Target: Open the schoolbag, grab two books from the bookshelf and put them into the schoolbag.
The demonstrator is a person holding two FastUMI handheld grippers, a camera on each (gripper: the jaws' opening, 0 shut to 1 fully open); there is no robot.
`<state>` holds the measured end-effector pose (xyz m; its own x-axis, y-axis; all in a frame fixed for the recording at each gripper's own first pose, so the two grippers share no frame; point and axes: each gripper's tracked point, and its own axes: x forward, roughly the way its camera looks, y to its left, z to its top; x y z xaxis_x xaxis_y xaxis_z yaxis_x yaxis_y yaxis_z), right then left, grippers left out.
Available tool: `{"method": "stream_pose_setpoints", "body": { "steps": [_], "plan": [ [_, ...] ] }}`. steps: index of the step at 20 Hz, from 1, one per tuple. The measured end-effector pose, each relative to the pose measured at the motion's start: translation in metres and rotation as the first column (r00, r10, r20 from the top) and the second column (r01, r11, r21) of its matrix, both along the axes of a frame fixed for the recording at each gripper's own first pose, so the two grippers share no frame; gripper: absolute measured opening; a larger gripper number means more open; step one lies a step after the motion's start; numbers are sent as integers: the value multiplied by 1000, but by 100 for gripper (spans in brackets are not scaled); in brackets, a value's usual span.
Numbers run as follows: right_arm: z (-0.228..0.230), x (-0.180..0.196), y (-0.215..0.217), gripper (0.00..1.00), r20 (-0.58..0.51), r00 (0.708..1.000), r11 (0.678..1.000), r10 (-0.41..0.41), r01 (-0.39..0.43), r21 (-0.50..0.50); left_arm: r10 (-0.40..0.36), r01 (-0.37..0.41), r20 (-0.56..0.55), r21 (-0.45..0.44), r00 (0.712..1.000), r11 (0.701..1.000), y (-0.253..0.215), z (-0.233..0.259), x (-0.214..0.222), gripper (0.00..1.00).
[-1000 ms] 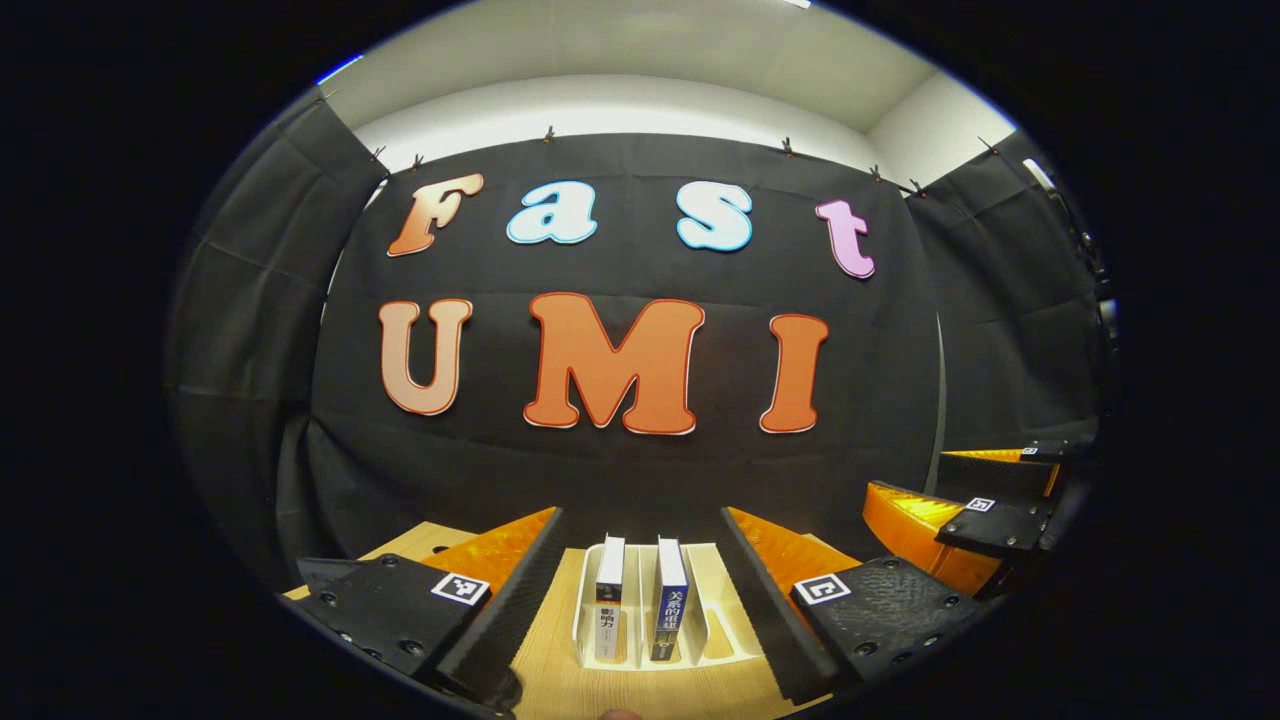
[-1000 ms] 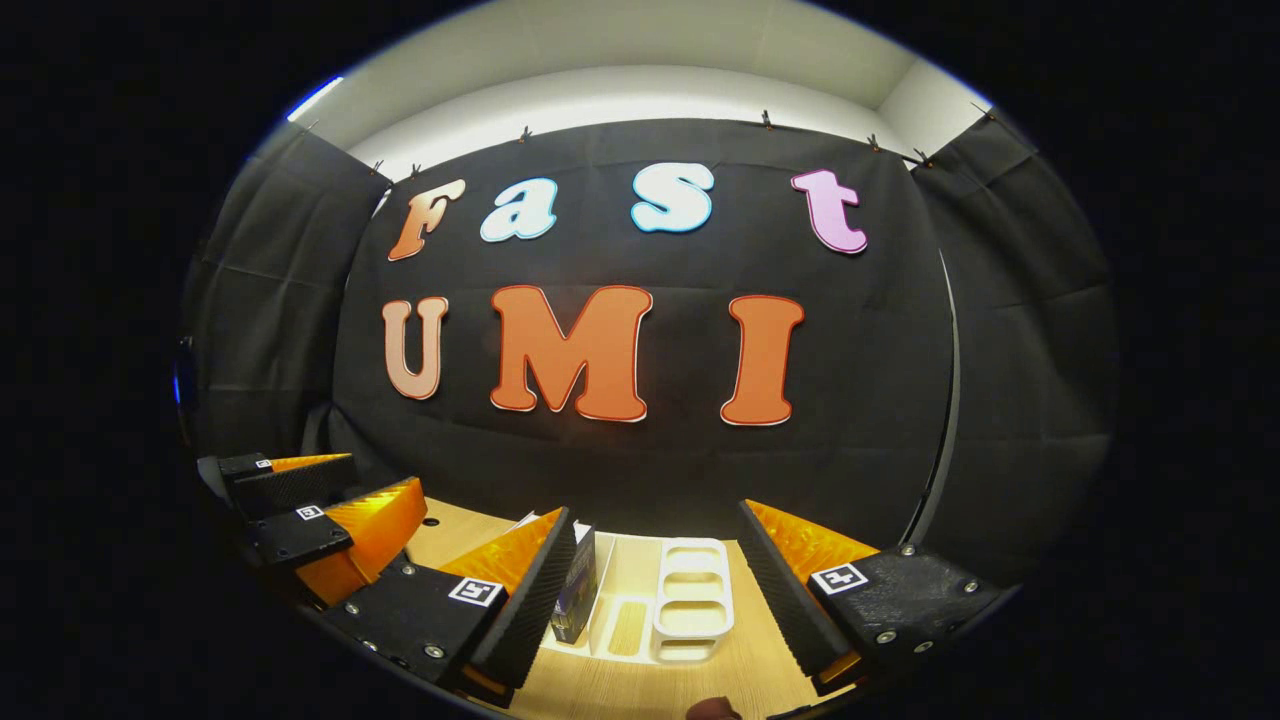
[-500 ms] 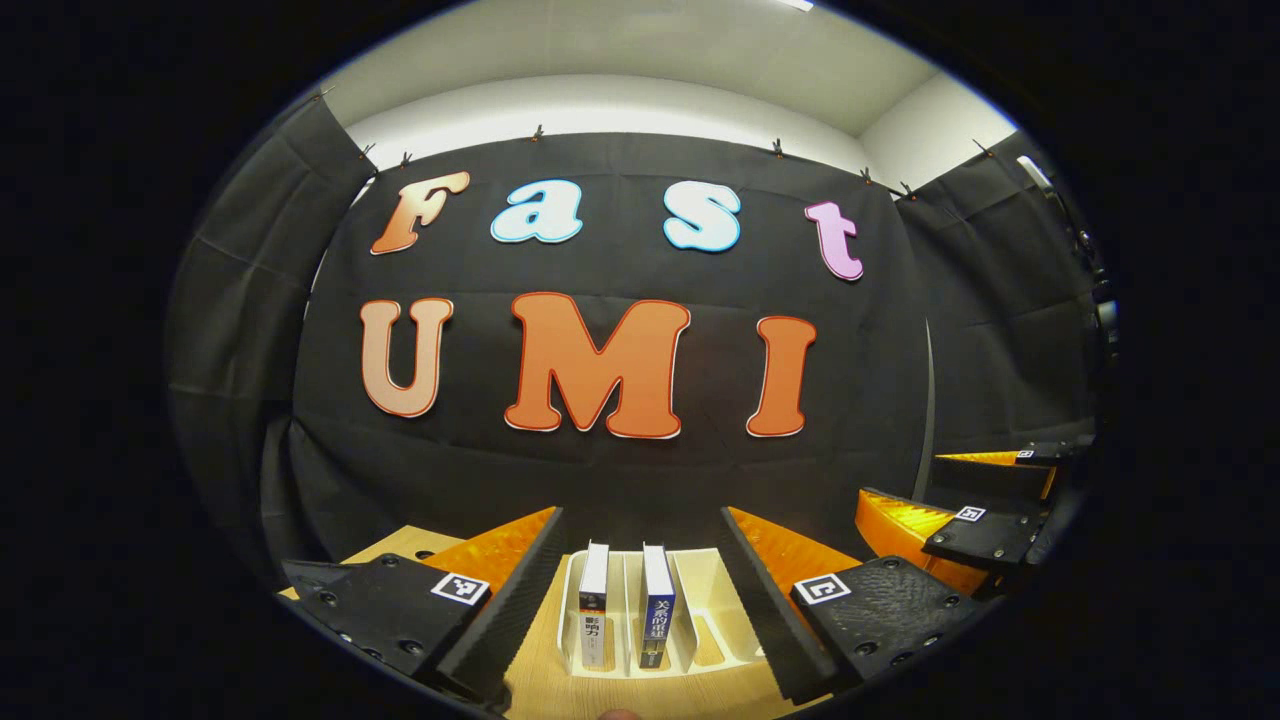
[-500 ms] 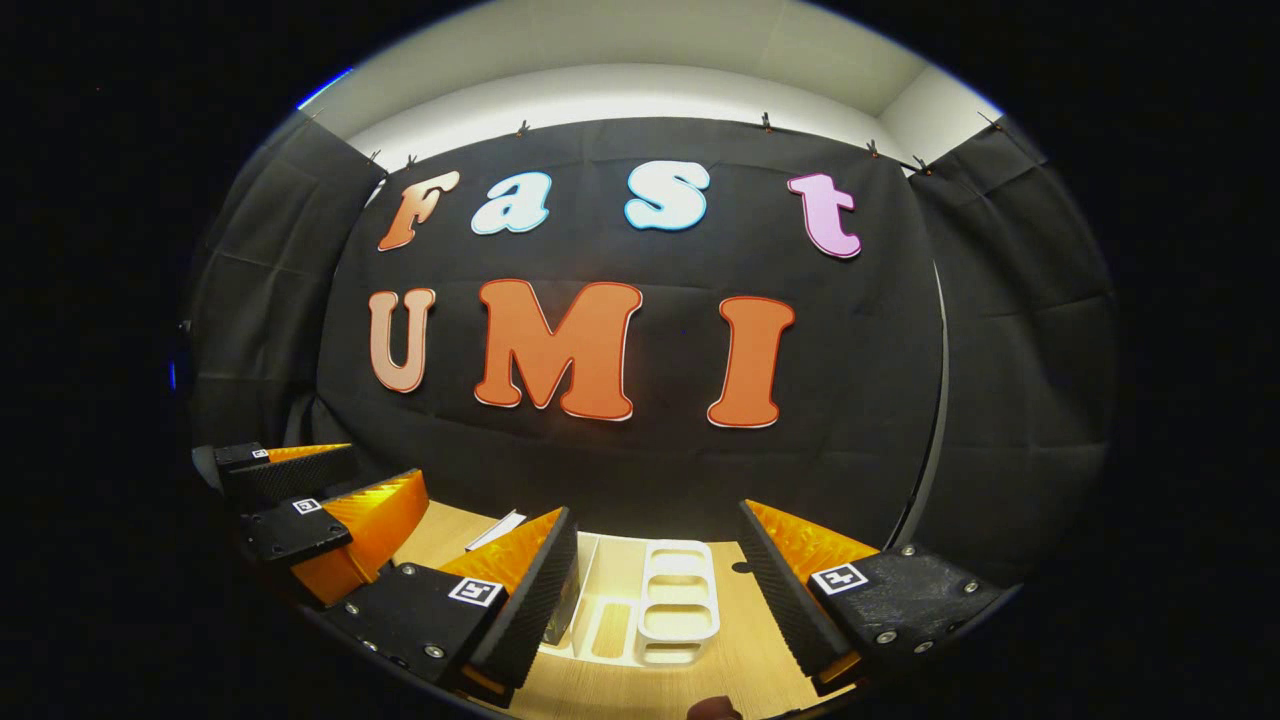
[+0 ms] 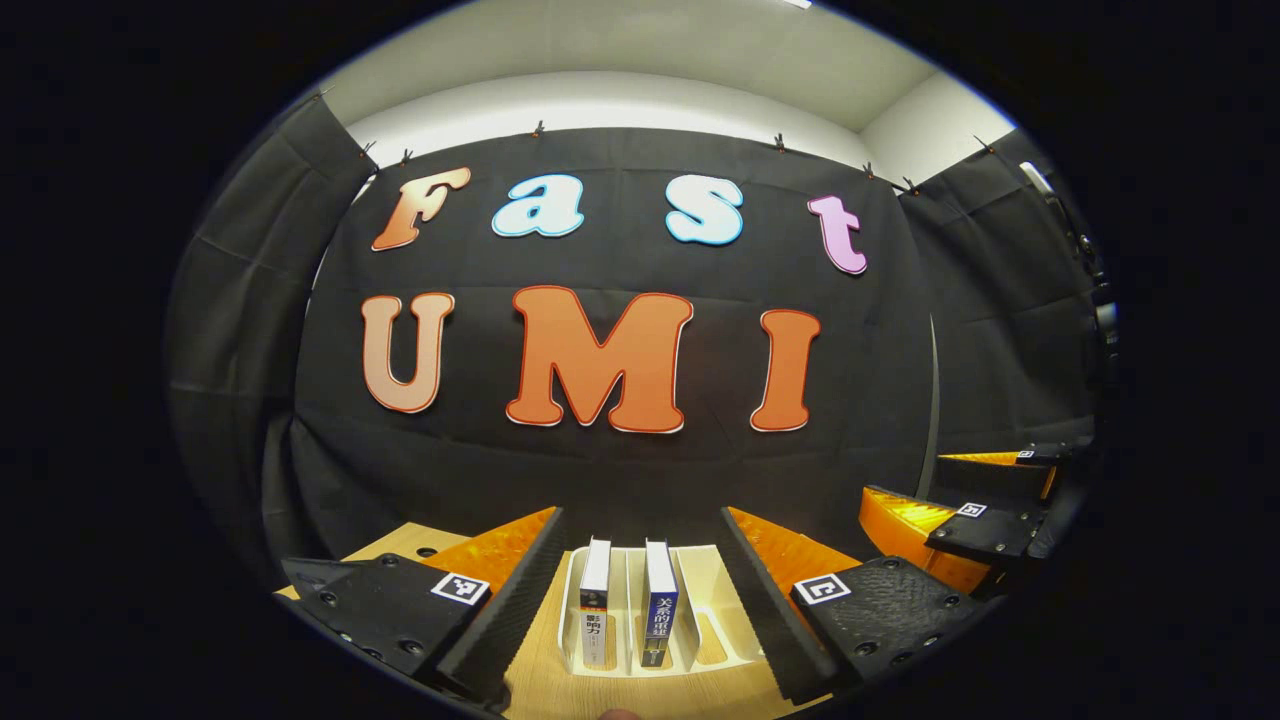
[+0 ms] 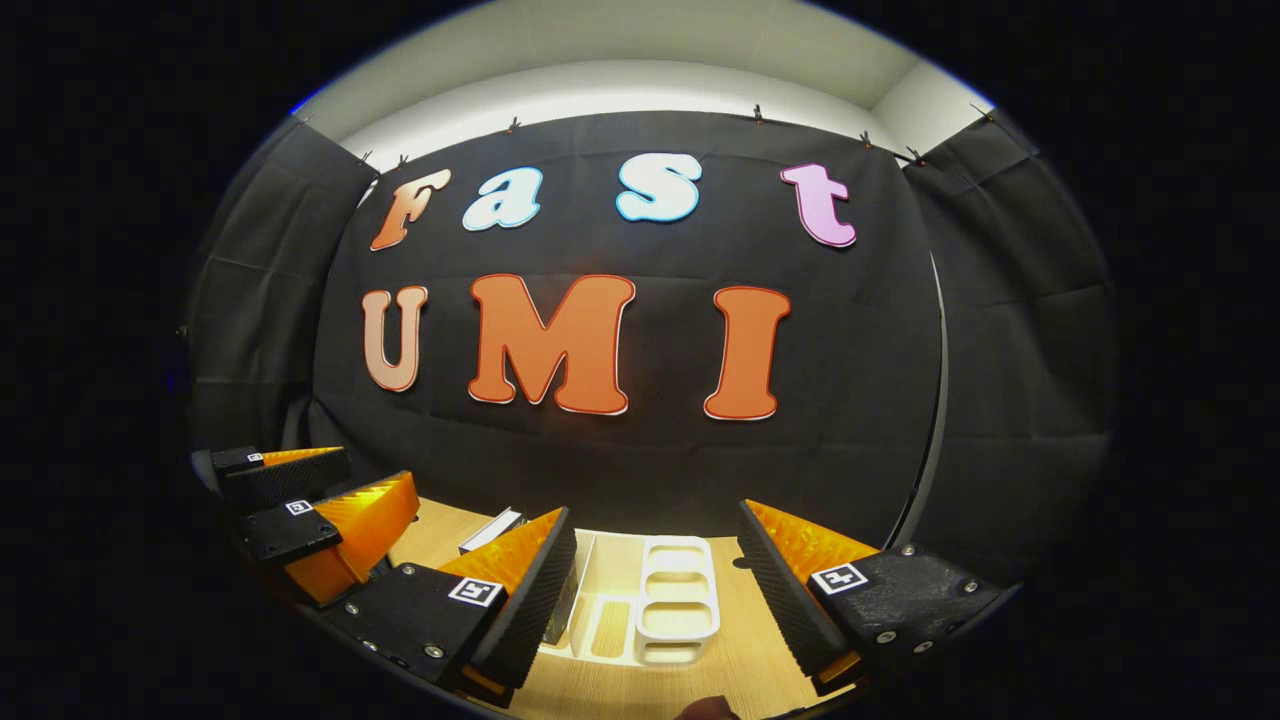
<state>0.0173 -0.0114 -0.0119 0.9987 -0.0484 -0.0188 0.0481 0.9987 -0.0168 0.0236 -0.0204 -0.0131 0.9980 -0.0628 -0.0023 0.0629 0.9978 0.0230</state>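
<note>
Two books stand upright side by side in a white slotted bookshelf (image 5: 715,625) on the wooden table. One book has a white and tan spine (image 5: 595,610); the other has a blue spine (image 5: 660,610). My left gripper (image 5: 640,520) is open, and both books lie ahead between its spread fingers, untouched. My right gripper (image 6: 655,515) is open too, with the bookshelf's empty white slots (image 6: 680,600) ahead of it. A book (image 6: 490,528) peeks out behind its left finger. Each gripper shows in the other's view: the right gripper (image 5: 960,520) and the left gripper (image 6: 310,510).
The light wooden table (image 6: 745,665) runs back to the black cloth wall (image 5: 620,470) just behind the bookshelf. Small round holes (image 5: 420,551) mark the tabletop at the left.
Both views have shifted slightly: books and bookshelf sit a little lower and further left in the frames. Both grippers stay open and nothing was taken hold of.
</note>
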Motion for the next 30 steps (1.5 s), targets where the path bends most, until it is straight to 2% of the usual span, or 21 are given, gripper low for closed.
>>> {"method": "stream_pose_setpoints", "body": {
  "steps": [15, 22, 26, 27, 28, 30],
  "plan": [
    [-8, 8, 0, 96, -12, 1000, 1000, -2, 2, 5, 30, -31, 8, 61, 1000, 998, 10, -3, -1, 95],
    [-15, 14, 18, 96, -30, 1000, 1000, 7, -6, 3, 77, -74, -19, 121, 997, 990, 47, -19, -5, 94],
    [-17, 15, 30, 96, -35, 999, 1000, -16, 15, -20, 83, -69, -58, 214, 995, 974, 74, -42, -6, 95],
    [-20, 15, 33, 96, -41, 999, 999, -23, 22, -25, 83, -63, -71, 248, 994, 967, 80, -50, -7, 100],
    [-21, 16, 36, 96, -45, 998, 999, -35, 33, -33, 83, -55, -85, 287, 993, 956, 90, -61, -8, 96],
    [-26, 15, 40, 96, -54, 997, 997, -60, 57, -51, 73, -26, -117, 358, 990, 933, 104, -86, -11, 96]
  ]
}}
